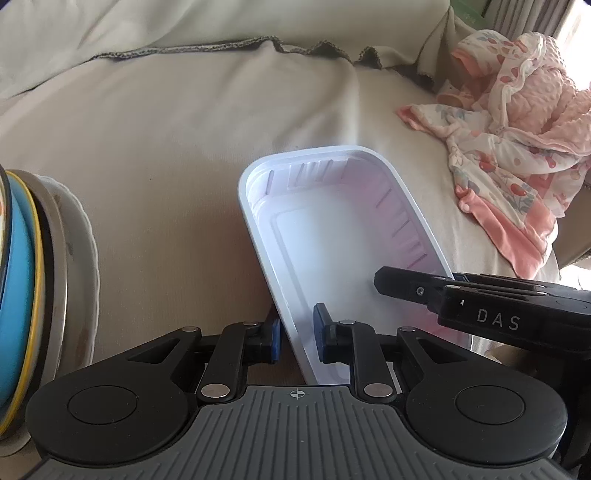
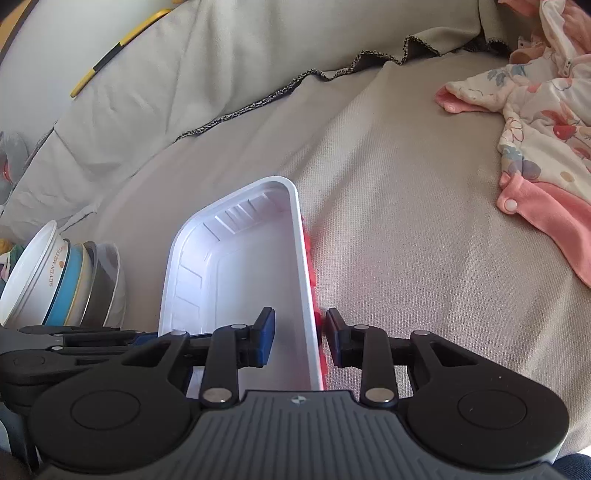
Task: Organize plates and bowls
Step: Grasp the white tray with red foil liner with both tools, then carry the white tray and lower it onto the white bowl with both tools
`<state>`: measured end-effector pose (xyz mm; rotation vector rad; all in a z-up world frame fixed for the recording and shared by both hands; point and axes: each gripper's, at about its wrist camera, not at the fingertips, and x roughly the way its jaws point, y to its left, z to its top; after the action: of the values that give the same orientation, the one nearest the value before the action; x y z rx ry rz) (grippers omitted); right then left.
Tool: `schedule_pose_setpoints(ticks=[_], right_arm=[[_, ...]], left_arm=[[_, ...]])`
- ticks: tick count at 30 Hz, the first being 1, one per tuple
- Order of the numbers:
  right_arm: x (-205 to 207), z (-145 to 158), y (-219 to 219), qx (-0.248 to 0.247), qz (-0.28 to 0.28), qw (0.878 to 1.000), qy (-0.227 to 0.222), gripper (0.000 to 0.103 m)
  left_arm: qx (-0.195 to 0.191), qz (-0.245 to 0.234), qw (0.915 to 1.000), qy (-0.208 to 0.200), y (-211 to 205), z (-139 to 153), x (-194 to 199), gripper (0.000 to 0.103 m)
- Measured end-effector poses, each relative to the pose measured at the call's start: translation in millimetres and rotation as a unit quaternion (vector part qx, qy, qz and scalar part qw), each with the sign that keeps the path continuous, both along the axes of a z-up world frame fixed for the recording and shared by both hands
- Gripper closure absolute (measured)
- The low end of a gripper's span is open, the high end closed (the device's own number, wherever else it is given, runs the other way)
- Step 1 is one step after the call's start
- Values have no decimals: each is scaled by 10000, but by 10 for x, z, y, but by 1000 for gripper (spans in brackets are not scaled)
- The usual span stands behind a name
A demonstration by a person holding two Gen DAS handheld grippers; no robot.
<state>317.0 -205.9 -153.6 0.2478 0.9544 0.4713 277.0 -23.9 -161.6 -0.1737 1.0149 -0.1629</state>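
Note:
A white rectangular plastic tray (image 1: 332, 236) with a red underside lies on the beige sofa cover; it also shows in the right wrist view (image 2: 236, 273). My left gripper (image 1: 297, 338) straddles the tray's left rim, with a visible gap between the blue pads and the wall. My right gripper (image 2: 300, 341) straddles the tray's right rim, also with gaps. A stack of bowls and plates (image 1: 33, 288) lies on its side at the left; it also shows in the right wrist view (image 2: 62, 280).
Pink floral baby clothes (image 1: 517, 140) lie on the sofa at the right, also visible in the right wrist view (image 2: 543, 140). The sofa backrest cover (image 1: 184, 33) rises behind. Bare sofa seat (image 2: 424, 258) lies between the tray and the clothes.

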Motion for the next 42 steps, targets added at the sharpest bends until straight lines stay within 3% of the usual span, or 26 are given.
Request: schedule_pose_setpoints(ticks=[9, 19, 26, 30, 35, 39, 42], right_arm=[[97, -38, -63, 153, -175, 9997, -74, 73], [95, -48, -46, 200, -165, 9995, -191, 73], [30, -8, -85, 152, -334, 9993, -57, 73], [-135, 376, -45, -26, -380, 9978, -549, 73], [-353, 1146, 116, 371, -201, 9900, -1346, 73], [-321, 1534, 506, 865, 265, 9879, -1259, 73], [-235, 1628, 991, 1084, 658, 9874, -942, 73]], left_arm=[[-7, 57, 10000, -15, -43, -15, 66, 82], [-539, 325, 9980, 113, 75, -42, 184, 82], [-541, 290, 9980, 129, 35, -15, 161, 83], [-641, 145, 9974, -292, 64, 309, -36, 82], [-937, 335, 9876, -1215, 416, 1037, -437, 82], [-1217, 744, 9758, -1657, 971, 1460, -818, 82], [-1169, 1046, 9735, -1662, 1398, 1590, -1008, 82]])
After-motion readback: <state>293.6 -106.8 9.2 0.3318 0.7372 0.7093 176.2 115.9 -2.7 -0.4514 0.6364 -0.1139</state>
